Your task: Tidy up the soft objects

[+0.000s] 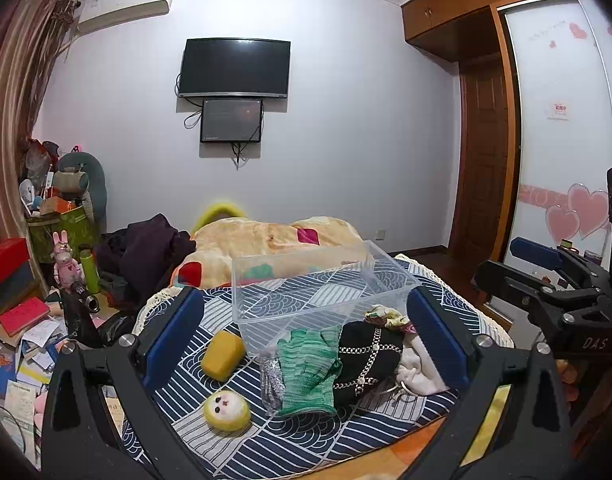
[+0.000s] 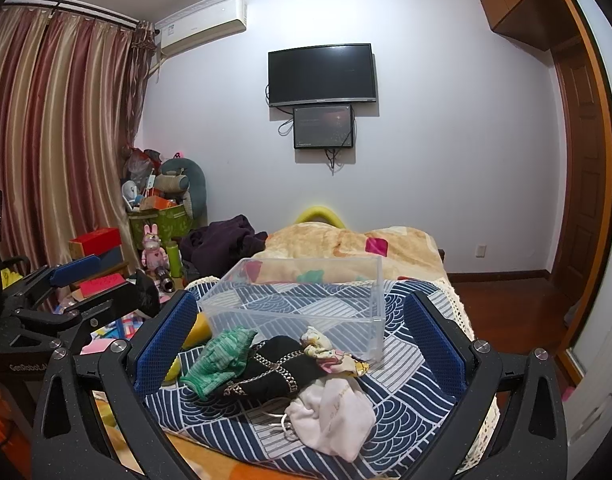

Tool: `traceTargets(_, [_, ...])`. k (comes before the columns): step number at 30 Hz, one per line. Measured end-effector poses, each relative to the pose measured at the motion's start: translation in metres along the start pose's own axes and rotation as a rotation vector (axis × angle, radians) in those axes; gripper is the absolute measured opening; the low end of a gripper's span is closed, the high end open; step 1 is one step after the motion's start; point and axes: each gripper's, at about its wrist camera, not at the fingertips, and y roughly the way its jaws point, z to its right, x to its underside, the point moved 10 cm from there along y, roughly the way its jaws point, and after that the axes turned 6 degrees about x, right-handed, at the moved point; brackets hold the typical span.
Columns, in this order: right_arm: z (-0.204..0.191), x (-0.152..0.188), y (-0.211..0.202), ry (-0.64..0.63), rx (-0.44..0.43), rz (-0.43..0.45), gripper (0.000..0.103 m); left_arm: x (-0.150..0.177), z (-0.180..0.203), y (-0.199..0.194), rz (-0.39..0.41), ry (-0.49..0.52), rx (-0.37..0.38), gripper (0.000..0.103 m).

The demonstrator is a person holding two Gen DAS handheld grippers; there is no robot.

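Left hand-held gripper (image 1: pixel 302 340) spread wide, nothing held. Right hand-held gripper (image 2: pixel 304 344) likewise spread, nothing held. On bed (image 1: pixel 306 448): clear bin (image 1: pixel 317 292); just before it, green glove (image 1: pixel 309 368) overlapping black cloth (image 1: pixel 369 360), white pouch (image 2: pixel 333 416), yellow sponge (image 1: pixel 222 354), round yellow plush (image 1: pixel 226 412).

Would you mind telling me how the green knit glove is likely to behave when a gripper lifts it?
The green knit glove looks limp, so it will probably droop. It overlaps the black chain-trimmed fabric, so it may drag that along.
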Motion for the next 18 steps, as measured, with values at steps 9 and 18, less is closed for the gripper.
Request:
traceTargets(9, [-0.0004, -0.0005, -0.0002, 0.001, -0.001, 0.000, 0.103, -0.0010, 0.0016, -0.0030, 0.004, 0.001, 0.000, 0.103])
traceTargets(18, [0.0001, -0.0031, -0.0036, 0.005, -0.001, 0.005, 0.103, -0.0041, 0.0001, -0.0073, 0.008, 0.007, -0.007, 0.103])
